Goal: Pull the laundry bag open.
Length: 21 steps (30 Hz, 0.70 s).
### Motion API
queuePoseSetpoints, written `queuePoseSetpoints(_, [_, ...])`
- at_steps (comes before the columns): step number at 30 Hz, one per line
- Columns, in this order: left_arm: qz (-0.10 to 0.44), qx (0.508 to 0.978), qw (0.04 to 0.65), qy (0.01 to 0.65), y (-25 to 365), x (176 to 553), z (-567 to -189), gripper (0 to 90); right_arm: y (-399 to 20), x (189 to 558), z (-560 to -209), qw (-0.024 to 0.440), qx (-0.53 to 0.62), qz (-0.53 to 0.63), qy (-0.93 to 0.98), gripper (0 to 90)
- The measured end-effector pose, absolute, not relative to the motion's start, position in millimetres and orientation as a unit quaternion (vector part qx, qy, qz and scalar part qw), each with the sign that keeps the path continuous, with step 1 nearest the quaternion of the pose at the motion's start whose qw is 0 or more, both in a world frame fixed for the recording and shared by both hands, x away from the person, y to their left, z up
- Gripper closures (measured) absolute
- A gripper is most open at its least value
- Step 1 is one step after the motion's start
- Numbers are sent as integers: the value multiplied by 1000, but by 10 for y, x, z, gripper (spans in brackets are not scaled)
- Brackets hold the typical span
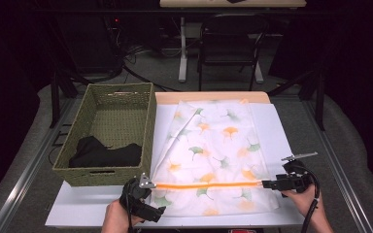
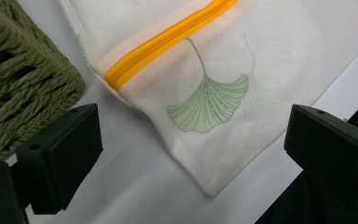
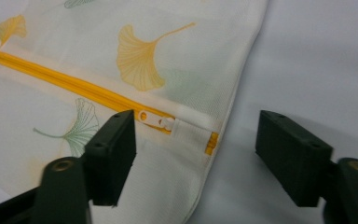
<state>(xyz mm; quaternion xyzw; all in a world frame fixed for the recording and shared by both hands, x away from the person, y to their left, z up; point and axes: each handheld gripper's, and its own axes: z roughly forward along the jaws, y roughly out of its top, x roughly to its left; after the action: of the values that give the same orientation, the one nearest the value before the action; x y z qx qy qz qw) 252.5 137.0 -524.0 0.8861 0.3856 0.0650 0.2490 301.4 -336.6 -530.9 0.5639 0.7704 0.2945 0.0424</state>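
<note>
Two grippers, left gripper (image 1: 143,196) and right gripper (image 1: 272,184), both with jaws apart and holding nothing, flank the white ginkgo-print mesh bag (image 1: 213,150) lying flat on the white surface (image 1: 77,208). Its orange zipper (image 1: 206,185) looks closed; black cloth (image 1: 104,153) waits in the green woven basket (image 1: 85,109), partly hidden by the basket wall.

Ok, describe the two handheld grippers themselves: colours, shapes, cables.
Both are black. The left gripper carries a grey three-cornered plate on top; the right gripper has a flat grey plate too and a thick black cable looping down past the hand. Each claw ends in two blocky black jaws with small round holes.
</note>
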Motion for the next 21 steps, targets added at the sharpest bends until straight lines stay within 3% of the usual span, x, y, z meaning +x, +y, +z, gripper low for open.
queuePoseSetpoints(11, [68,888,249,380,1332,2530,-5248,61,-3367,3078,-5385,38,585,296,754,579])
queuePoseSetpoints(16, [69,887,250,383,1343,2531,-5246,72,-3360,3080,-5388,46,590,292,752,654])
queuePoseSetpoints(21, [73,886,250,383,1350,2530,-5240,74,-3318,3077,-5385,52,587,283,757,673])
